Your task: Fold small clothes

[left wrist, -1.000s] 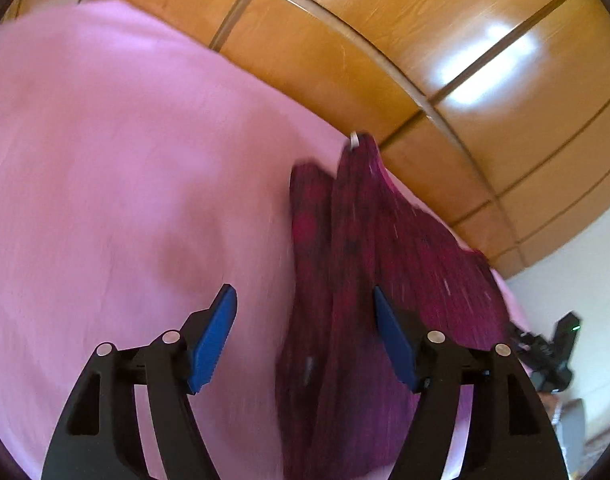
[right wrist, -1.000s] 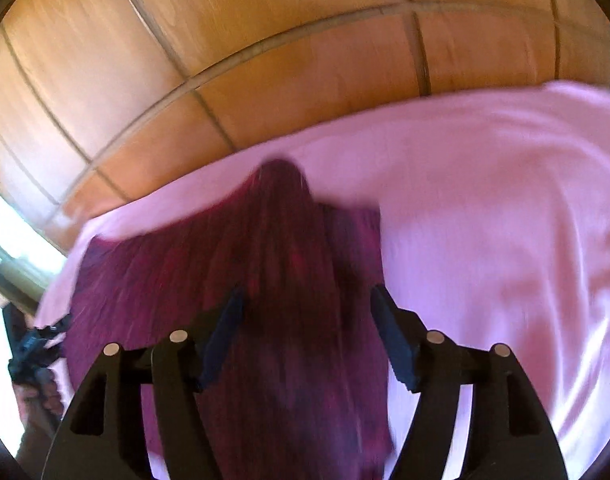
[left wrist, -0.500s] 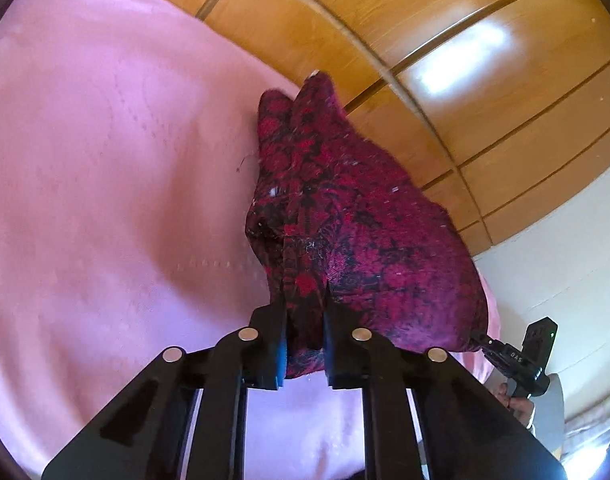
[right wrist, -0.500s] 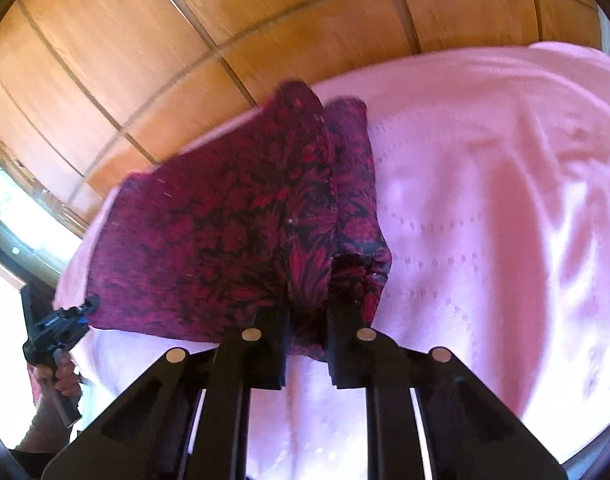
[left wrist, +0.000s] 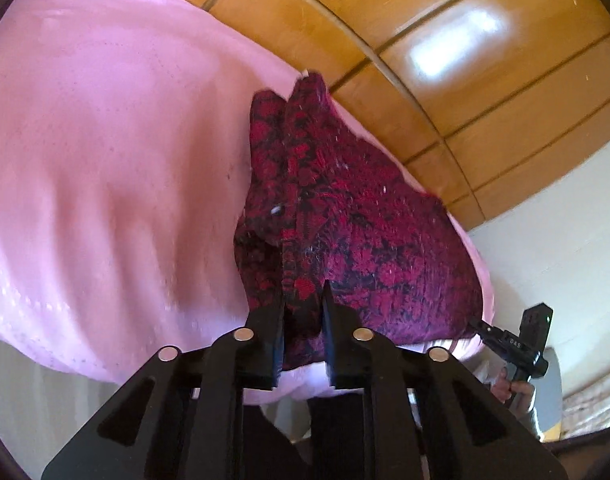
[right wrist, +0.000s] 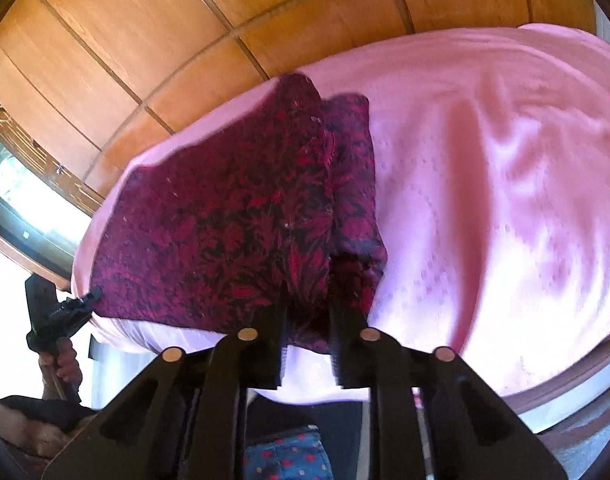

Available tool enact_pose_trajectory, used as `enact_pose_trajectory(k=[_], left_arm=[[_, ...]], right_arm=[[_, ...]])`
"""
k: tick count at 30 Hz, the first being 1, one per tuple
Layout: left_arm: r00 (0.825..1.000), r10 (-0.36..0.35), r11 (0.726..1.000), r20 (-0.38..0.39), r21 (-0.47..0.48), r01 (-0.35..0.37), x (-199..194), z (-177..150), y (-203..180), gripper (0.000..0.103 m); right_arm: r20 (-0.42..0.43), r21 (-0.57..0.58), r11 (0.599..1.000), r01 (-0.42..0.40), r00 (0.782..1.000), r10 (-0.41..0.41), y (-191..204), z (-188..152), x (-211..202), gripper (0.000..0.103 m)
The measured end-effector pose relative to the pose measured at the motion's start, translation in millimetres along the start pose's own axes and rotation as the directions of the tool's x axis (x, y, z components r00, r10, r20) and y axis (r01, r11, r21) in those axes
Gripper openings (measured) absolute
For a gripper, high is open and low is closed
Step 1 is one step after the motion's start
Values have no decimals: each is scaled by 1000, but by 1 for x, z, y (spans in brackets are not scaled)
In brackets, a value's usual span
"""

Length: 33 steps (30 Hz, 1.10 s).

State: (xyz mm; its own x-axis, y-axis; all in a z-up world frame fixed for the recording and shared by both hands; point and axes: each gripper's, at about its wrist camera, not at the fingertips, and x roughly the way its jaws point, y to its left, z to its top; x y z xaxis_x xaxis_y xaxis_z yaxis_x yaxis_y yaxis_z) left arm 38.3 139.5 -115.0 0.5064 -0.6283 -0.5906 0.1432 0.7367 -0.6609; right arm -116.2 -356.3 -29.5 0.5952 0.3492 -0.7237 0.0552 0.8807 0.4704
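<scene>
A dark red and black patterned garment [left wrist: 345,224] lies on the pink bed sheet [left wrist: 105,140], partly folded, with a narrow flap doubled along one side. My left gripper [left wrist: 303,304] is shut on the garment's near edge at one corner. My right gripper [right wrist: 307,304] is shut on the near edge at the other corner of the same garment [right wrist: 233,224]. Each gripper shows small in the other's view, the right gripper in the left wrist view [left wrist: 517,344] and the left gripper in the right wrist view [right wrist: 61,312], both at the bed's edge.
A wooden panelled wardrobe [left wrist: 445,60] stands behind the bed, also in the right wrist view [right wrist: 145,40]. The pink sheet [right wrist: 505,184] spreads wide beside the garment. A window [right wrist: 29,200] is at the far left. Blue dotted fabric [right wrist: 285,456] shows below the right gripper.
Both grippers went from open over the garment to shut on its near edge. Since then both have pulled back slightly toward the bed's edge with the cloth held.
</scene>
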Motion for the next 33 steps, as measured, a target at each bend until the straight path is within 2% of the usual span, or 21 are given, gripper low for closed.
enact_pose_trajectory(k=[2,5,8,10,11,13,16,19,21,23,25,26,27,28,29,31,33], left_arm=[[999,10,1000,31,4,-10,0,7,-1,17],[999,13,1000,44,17,-14,10,23,-6,17],[999,29,999,40,34,-31,23,35,-7,23],[999,26,999,40,27,-27,30,39,-3,23],[999,21,999,40,31,-22,35,43,-4,23],[996,66,995,59,67,-70,42,50,-10,16],[990,130,987,59,87,-134,46,54,-12,16],[983,183,980,35,73,-185,64,52,-6,16],[981,191,980,34,55,-193,67,49,-3,16],[973,225,971,49,77,-228,61,46,-11,16],[966,247,962,78,99,-254,54,46,-21,23],[962,252,957,105,121,-264,48,48,-27,24],[960,251,954,125,135,-267,45,51,-32,24],[956,254,950,149,147,-275,42,57,-38,26],[954,255,949,158,149,-278,41,62,-39,34],[954,250,953,166,132,-273,43,75,-38,37],[964,229,964,139,109,-244,51,92,-32,37]], right_arm=[[64,-3,1000,12,998,-11,5,19,0,55],[99,-13,999,31,995,-29,10,41,11,56],[73,-24,997,78,994,-76,10,57,33,56],[25,-47,994,102,995,-101,13,67,58,51],[-2,-63,993,98,995,-99,15,69,68,30],[18,-107,984,145,989,-144,26,74,72,17],[82,-138,974,182,982,-172,36,82,61,14],[36,-155,951,269,963,-266,28,76,86,14],[7,-125,956,267,963,-268,19,69,101,15],[26,-89,964,251,968,-250,18,67,96,15],[44,-82,964,254,967,-252,20,67,90,22],[58,-84,960,268,963,-264,21,67,87,31],[77,-84,955,286,957,-280,24,67,83,48],[100,-86,952,293,954,-284,26,67,77,52],[130,-88,954,287,953,-275,31,67,69,52],[178,-95,955,282,948,-263,45,66,58,54],[224,-143,953,267,947,-231,69,63,49,63]])
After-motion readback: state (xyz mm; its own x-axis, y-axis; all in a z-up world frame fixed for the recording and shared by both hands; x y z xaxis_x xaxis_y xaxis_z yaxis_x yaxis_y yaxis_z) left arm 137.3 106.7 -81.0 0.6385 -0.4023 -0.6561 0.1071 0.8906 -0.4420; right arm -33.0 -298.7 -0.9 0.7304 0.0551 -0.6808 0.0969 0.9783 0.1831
